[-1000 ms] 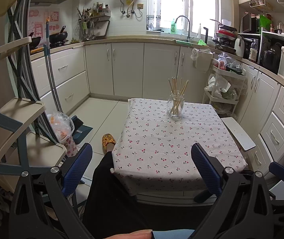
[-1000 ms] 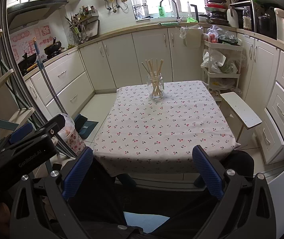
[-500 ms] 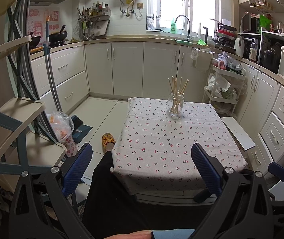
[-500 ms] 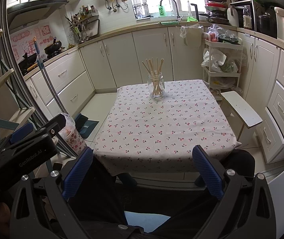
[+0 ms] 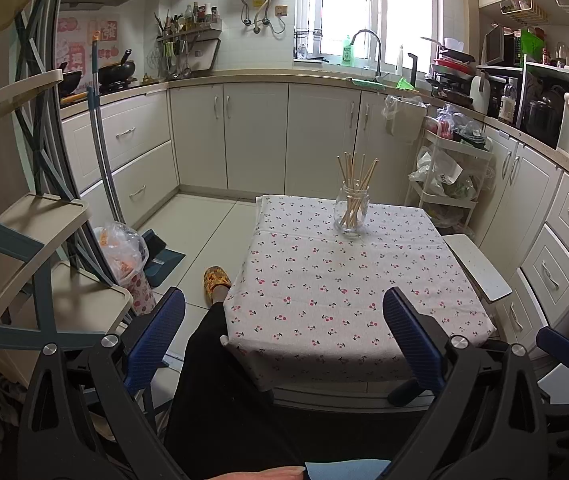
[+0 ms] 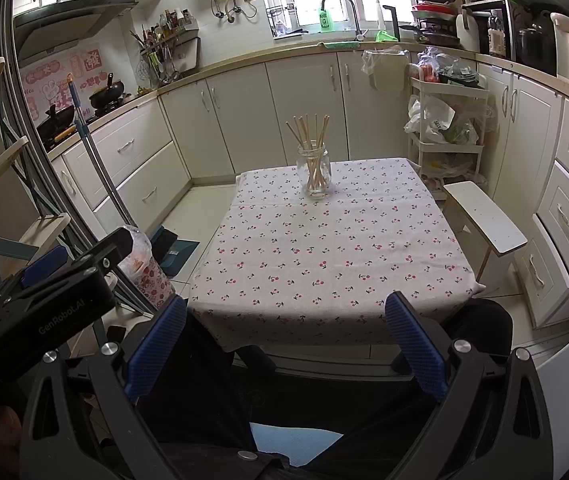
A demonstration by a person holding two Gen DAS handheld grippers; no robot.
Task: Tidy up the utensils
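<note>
We hold the left gripper low at the near edge of the table, its blue ribbed fingers spread wide and grasping nothing. The right gripper sits likewise released, its blue pads far apart with only the cloth's near edge showing between them. In the right wrist view the left gripper's black body lies at the near left, beside our own.

Beyond both grippers stretches the square table covered in a white cloth printed with small red cherries. Its near and middle parts are bare. Toward the far side stands a clear glass jar, upright, with a bundle of pale wooden chopsticks standing in it and fanning out above the rim. The jar is well apart from both grippers.

Just right of the table is a small white bench. To the left, on the tiled floor, we see a yellow patterned slipper near the table's corner, and farther left a tied plastic bag beside a dark dustpan.
</note>
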